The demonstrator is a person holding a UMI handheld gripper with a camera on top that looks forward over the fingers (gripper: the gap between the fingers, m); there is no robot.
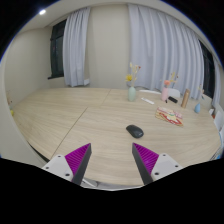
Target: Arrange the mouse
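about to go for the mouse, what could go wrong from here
The mouse lies well beyond the open gripper, on bare table, so the approach is long and could drift off line. It looks low and rounded, so the fingers may slip off it or push it along the wood instead of gripping. Papers and a vase stand further behind it; an overshoot might knock them.

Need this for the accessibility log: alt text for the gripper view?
The open gripper hovers above a wooden table, with a dark mouse lying ahead of its fingers. Beyond stand a vase of flowers and curtains.
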